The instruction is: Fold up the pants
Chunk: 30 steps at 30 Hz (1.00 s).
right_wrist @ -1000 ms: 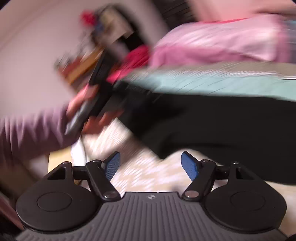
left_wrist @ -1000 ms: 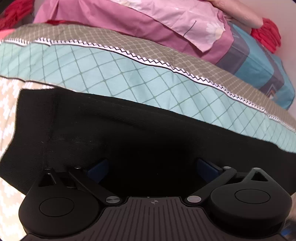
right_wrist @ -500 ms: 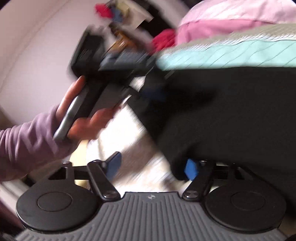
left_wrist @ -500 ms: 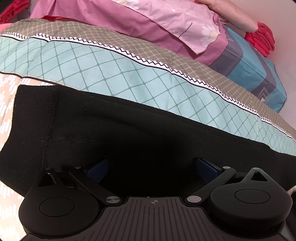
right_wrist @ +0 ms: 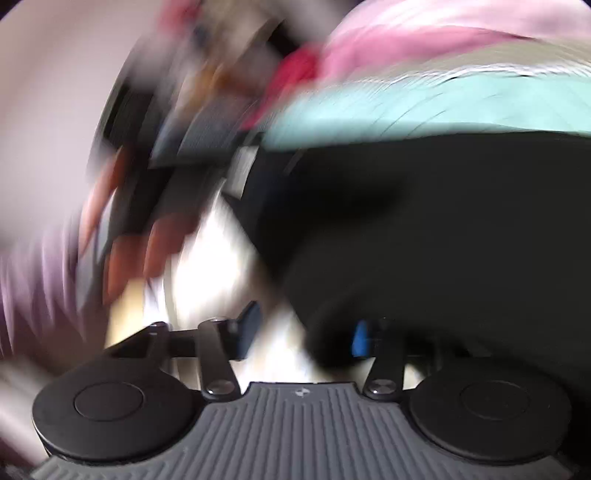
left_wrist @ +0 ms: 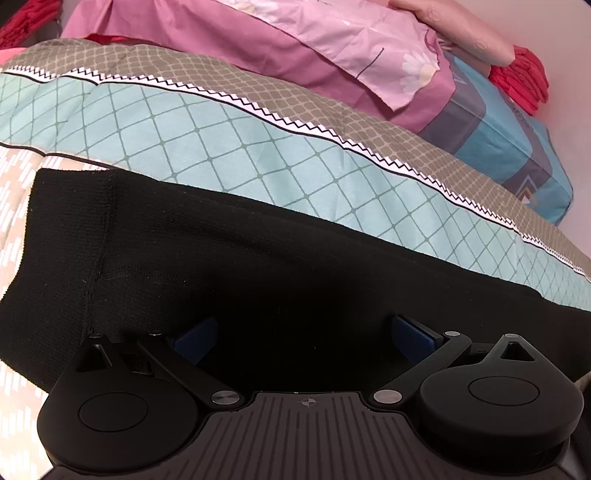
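Note:
The black knit pants (left_wrist: pixel 258 266) lie flat across the patterned bedspread (left_wrist: pixel 221 147), their ribbed end at the left. My left gripper (left_wrist: pixel 303 336) is open, low over the pants, its blue pads wide apart on the cloth. In the blurred right wrist view the pants (right_wrist: pixel 443 229) fill the right half. My right gripper (right_wrist: pixel 303 332) is at the pants' near left corner, and a fold of black cloth sits between its blue pads, which are partly closed. Whether they grip it is unclear. The left gripper and the hand holding it (right_wrist: pixel 155 206) show blurred at the left.
A pink pillow (left_wrist: pixel 332 48) and a blue striped pillow (left_wrist: pixel 509 140) lie at the head of the bed. Red cloth (left_wrist: pixel 521 81) lies at the far right, a bare arm (left_wrist: pixel 461 29) above it. The room beyond the bed edge (right_wrist: pixel 221 74) is blurred.
My right gripper has swung right onto the pants' corner and its pads have narrowed around the cloth. My left gripper has drifted slightly and stays open over the pants.

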Motion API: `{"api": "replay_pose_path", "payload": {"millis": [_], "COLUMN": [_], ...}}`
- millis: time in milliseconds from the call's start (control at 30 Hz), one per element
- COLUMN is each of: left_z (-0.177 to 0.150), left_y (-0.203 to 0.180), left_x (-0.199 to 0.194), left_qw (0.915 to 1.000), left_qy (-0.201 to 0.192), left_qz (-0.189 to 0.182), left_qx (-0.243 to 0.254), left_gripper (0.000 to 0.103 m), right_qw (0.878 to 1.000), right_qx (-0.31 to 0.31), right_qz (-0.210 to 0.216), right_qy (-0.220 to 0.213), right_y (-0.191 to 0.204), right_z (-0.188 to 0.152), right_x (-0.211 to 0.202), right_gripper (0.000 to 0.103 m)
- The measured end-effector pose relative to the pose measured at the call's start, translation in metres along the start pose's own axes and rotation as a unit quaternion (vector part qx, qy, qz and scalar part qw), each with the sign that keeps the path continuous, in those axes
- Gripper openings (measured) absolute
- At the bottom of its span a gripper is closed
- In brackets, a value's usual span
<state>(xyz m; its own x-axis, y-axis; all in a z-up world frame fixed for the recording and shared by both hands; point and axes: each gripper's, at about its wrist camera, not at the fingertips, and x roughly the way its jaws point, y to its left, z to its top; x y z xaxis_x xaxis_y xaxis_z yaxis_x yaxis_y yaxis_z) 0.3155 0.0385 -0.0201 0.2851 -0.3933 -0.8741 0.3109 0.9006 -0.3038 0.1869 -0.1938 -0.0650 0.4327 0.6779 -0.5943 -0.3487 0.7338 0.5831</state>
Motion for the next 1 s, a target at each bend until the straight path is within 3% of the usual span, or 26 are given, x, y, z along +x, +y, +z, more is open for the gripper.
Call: {"api": "replay_pose_path", "payload": {"millis": [67, 167, 233, 300, 333, 367, 433, 500, 533, 600, 667, 733, 800, 933, 967, 1000], "left_z": [0.0, 0.0, -0.001, -0.003, -0.004, -0.006, -0.011, -0.016, -0.019, -0.026, -0.029, -0.029, -0.028, -0.02, -0.02, -0.022], "left_y": [-0.001, -0.001, -0.001, -0.003, -0.004, -0.007, -0.014, -0.025, -0.031, -0.042, -0.043, -0.041, -0.04, -0.037, -0.038, -0.041], "left_x": [0.0, 0.0, 0.0, 0.001, 0.001, 0.002, 0.004, 0.008, 0.011, 0.016, 0.016, 0.015, 0.014, 0.013, 0.014, 0.015], "left_qw": [1.0, 1.0, 1.0, 0.9999, 0.9998, 0.9996, 0.9985, 0.9956, 0.993, 0.9868, 0.9853, 0.9857, 0.9856, 0.9882, 0.9883, 0.9878], "left_qy": [-0.001, -0.001, -0.003, -0.006, -0.008, -0.01, -0.017, -0.022, -0.023, -0.029, -0.041, -0.046, -0.043, -0.03, -0.029, -0.029], "left_qz": [0.001, 0.001, 0.002, 0.005, 0.009, 0.015, 0.032, 0.059, 0.075, 0.104, 0.11, 0.106, 0.106, 0.1, 0.101, 0.105], "left_qx": [0.001, 0.002, 0.003, 0.008, 0.013, 0.02, 0.04, 0.069, 0.088, 0.121, 0.125, 0.123, 0.124, 0.112, 0.11, 0.111], "left_gripper": [0.103, 0.103, 0.103, 0.103, 0.103, 0.103, 0.103, 0.103, 0.103, 0.103, 0.103, 0.103, 0.103, 0.103, 0.103, 0.103], "right_qw": [0.998, 0.999, 0.999, 0.993, 0.987, 0.981, 0.972, 0.966, 0.962, 0.958, 0.953, 0.95, 0.947, 0.934, 0.93, 0.931], "right_qx": [-0.06, -0.005, 0.007, 0.011, 0.01, 0.006, 0.002, -0.001, 0.005, 0.025, 0.077, 0.128, 0.128, 0.142, 0.14, 0.13], "right_qz": [-0.027, -0.043, -0.045, -0.088, -0.128, -0.17, -0.228, -0.255, -0.269, -0.274, -0.264, -0.243, -0.254, -0.273, -0.29, -0.3], "right_qy": [0.011, 0.014, -0.026, -0.08, -0.095, -0.096, -0.062, -0.048, -0.046, -0.086, -0.126, -0.151, -0.152, -0.182, -0.175, -0.163], "right_y": [0.019, 0.008, 0.006, -0.004, -0.008, -0.013, -0.019, -0.029, -0.04, -0.057, -0.07, -0.081, -0.071, -0.055, -0.059, -0.068], "right_z": [-0.002, -0.004, -0.004, 0.0, 0.004, 0.011, 0.022, 0.03, 0.03, 0.033, 0.029, 0.025, 0.018, -0.015, -0.021, -0.026], "right_x": [-0.015, -0.056, -0.091, -0.12, -0.127, -0.126, -0.102, -0.074, -0.066, -0.063, -0.059, -0.069, -0.084, -0.132, -0.136, -0.138], "right_gripper": [0.074, 0.081, 0.08, 0.08, 0.072, 0.053, 0.031, 0.027, 0.019, 0.011, 0.0, 0.0, 0.01, 0.049, 0.048, 0.037]}}
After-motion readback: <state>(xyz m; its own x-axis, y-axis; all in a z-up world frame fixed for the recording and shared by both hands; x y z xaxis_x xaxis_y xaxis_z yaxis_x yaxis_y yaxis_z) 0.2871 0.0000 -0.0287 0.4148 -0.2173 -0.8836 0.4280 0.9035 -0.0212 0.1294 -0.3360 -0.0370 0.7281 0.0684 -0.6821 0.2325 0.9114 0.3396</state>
